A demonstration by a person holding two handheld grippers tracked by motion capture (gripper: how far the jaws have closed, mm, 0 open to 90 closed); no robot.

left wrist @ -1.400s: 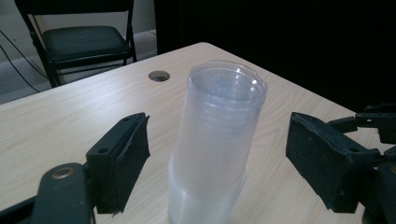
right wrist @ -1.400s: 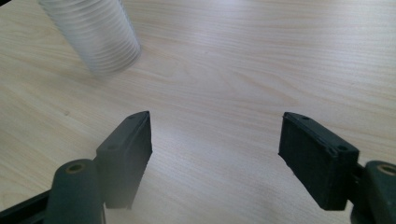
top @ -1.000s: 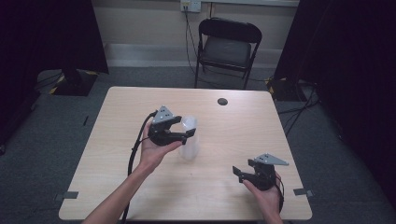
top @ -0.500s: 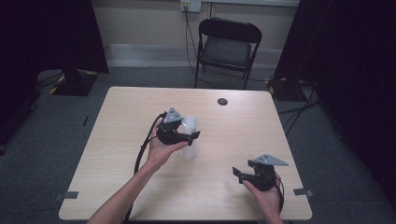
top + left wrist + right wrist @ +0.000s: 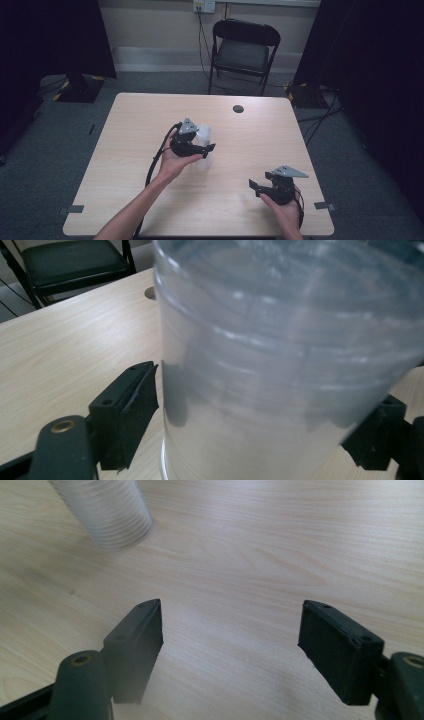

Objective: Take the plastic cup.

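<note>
A clear plastic cup (image 5: pixel 204 133) with faint rings stands upright on the light wooden table (image 5: pixel 140 125), near its middle. My left gripper (image 5: pixel 204 145) reaches around it from the left, held level in a hand. In the left gripper view the cup (image 5: pixel 290 355) stands between the black pads (image 5: pixel 132 405) of my left gripper (image 5: pixel 262 400). Those jaws have just been opening, and a thin gap shows at the near pad. My right gripper (image 5: pixel 256 187) rests low at the front right, open and empty (image 5: pixel 232 617). The cup's base (image 5: pixel 107 515) shows far off in the right gripper view.
A small dark round spot (image 5: pixel 238 108) marks the table's far side, also seen in the left gripper view (image 5: pixel 149 291). A black folding chair (image 5: pixel 243 50) stands behind the table. The left gripper's cable (image 5: pixel 155 165) trails along the forearm.
The left hand has shifted a little right and lower with the cup, and its jaws have spread apart around the cup. The right hand has stayed put.
</note>
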